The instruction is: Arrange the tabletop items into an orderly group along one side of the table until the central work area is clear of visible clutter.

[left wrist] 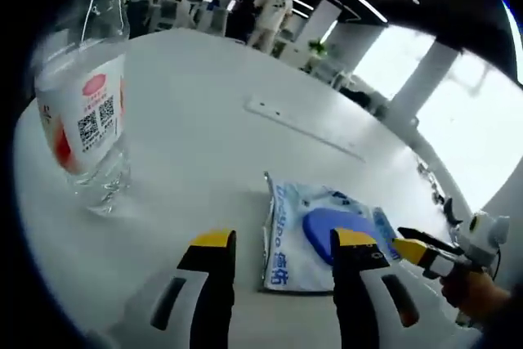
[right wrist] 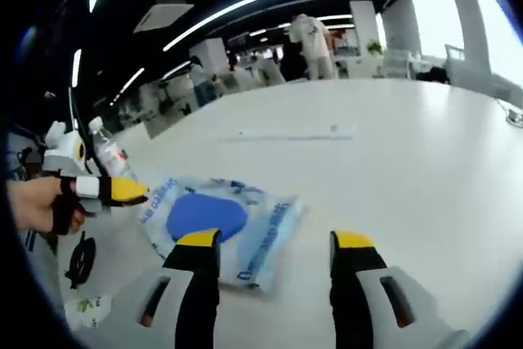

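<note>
Honestly, you're still early on this one. The wipes pack (left wrist: 320, 239), that blue-and-white soft packet with the blue oval lid, is lying flat out on the open white tabletop (left wrist: 204, 128), nowhere near any edge group. Your left gripper (left wrist: 278, 244) has its fingers apart and empty, with the pack just ahead and one finger overlapping its near edge in the left gripper view. Your right gripper (right wrist: 274, 244) is also spread wide, holding nothing, hovering near the pack's (right wrist: 221, 222) closer edge.

The water bottle (left wrist: 86, 112) stands upright at the left of the left gripper view, well apart from the pack, so those two aren't grouped. Nothing looks lined up along a side yet; I'd say pretty much everything is left to do.

Hard bits: the bottle's top is cut off by the frame. In the right gripper view there's a dark ring-shaped thing (right wrist: 81, 261) and a small white packet (right wrist: 88, 310) off at the lower left, both too blurry and small to name. The far tabletop edges are distorted by the lens.
</note>
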